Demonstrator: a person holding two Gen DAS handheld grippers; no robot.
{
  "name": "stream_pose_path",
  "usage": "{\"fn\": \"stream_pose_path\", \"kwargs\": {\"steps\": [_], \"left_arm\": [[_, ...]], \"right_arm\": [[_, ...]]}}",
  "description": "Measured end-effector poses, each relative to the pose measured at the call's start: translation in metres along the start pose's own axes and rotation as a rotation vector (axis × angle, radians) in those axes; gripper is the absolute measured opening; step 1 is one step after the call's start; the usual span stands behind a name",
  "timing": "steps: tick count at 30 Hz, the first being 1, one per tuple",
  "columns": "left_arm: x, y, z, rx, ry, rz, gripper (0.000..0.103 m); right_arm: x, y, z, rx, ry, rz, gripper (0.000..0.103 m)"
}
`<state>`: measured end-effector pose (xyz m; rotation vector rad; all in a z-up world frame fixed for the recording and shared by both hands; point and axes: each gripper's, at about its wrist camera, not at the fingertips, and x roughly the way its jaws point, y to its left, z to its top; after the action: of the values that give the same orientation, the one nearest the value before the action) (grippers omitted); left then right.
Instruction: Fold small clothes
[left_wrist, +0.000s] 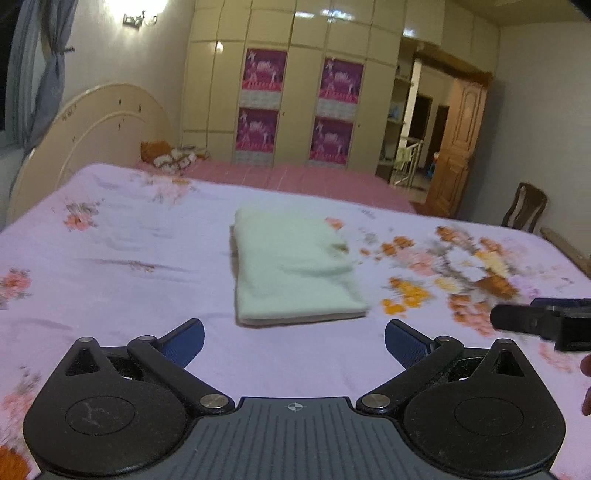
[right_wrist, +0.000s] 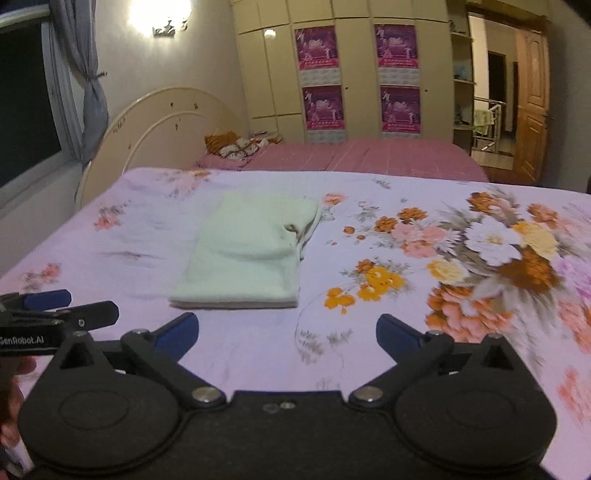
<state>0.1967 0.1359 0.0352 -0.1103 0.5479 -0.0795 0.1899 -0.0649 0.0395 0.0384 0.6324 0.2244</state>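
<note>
A small pale green garment (left_wrist: 291, 269) lies folded into a neat rectangle on the flowered bedsheet (left_wrist: 122, 266); the right wrist view shows the same garment (right_wrist: 247, 254) left of centre. My left gripper (left_wrist: 294, 341) hovers just short of its near edge, jaws wide apart with nothing between them. My right gripper (right_wrist: 287, 338) is held back to the right of the garment, likewise open and empty. The tip of the right gripper (left_wrist: 532, 321) pokes in at the right edge of the left wrist view. The left gripper (right_wrist: 55, 314) shows at the left edge of the right wrist view.
A pink bed (right_wrist: 369, 155) with a patterned pillow (right_wrist: 240, 146) stands beyond the sheet. A curved headboard (right_wrist: 155, 129) stands at the left, a wardrobe (right_wrist: 351, 66) behind, a wooden door (right_wrist: 532, 99) and a chair (left_wrist: 524, 208) at the right.
</note>
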Motion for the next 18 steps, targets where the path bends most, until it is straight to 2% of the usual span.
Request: {"fn": "stream_pose_path", "kwargs": {"steps": [2, 9, 18], "left_arm": [[-0.028, -0.006, -0.004, 0.006, -0.015, 0.000, 0.103], [-0.109, -0.015, -0.019, -0.028, -0.068, -0.022, 0.103], [-0.166, -0.026, -0.025, -0.004, -0.115, -0.035, 0.103]], "right_arm": [[-0.031, 0.006, -0.004, 0.000, -0.047, -0.008, 0.102], [-0.109, 0.027, -0.016, -0.024, -0.120, -0.031, 0.102], [-0.157, 0.044, -0.032, -0.033, -0.162, -0.029, 0.102]]}}
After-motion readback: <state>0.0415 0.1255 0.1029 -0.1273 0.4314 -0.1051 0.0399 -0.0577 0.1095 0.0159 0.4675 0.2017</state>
